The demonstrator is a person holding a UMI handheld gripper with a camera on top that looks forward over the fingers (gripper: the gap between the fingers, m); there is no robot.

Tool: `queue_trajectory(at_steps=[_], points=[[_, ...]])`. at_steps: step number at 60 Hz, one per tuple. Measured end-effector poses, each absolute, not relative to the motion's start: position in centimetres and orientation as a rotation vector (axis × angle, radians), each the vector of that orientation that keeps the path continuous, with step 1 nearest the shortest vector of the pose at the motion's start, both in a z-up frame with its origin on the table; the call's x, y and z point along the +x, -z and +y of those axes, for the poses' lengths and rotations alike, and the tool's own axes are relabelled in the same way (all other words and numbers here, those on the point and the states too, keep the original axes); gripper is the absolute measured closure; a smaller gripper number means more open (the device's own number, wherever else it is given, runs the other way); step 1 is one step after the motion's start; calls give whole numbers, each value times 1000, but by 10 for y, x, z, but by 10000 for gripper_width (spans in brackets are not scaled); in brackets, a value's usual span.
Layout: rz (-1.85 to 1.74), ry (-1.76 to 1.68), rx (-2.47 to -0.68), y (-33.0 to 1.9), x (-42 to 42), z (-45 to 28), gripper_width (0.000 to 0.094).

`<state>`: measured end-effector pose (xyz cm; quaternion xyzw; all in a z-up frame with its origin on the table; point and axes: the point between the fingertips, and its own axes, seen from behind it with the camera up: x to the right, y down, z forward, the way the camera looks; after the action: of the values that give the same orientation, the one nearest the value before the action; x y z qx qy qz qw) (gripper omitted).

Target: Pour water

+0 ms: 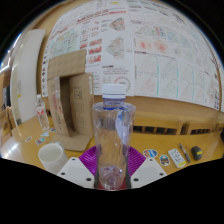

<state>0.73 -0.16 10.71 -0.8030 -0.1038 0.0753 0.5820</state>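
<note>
A clear plastic water bottle (112,135) with a white cap stands upright between my fingers, its base low between the purple pads (93,158). My gripper (112,172) is shut on the bottle, both pads pressing its lower sides. A white cup (52,157) sits on the wooden table to the left of the fingers. A second small clear bottle (42,117) stands farther back on the left, beside a cardboard box.
A brown cardboard box (72,95) stands upright behind the cup. Several small packets and a dark item (178,155) lie on the table (25,150) to the right. A wall of posters (140,50) rises beyond a wooden ledge.
</note>
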Motion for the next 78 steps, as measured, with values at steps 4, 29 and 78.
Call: queue_trajectory(at_steps=[4,29,78], points=[[-245,-172,-1910,-86,9,-5,582],[-187,-80,-1979,-87,19,-26,103],[47,103,-2040,-208,-58,-449,85]])
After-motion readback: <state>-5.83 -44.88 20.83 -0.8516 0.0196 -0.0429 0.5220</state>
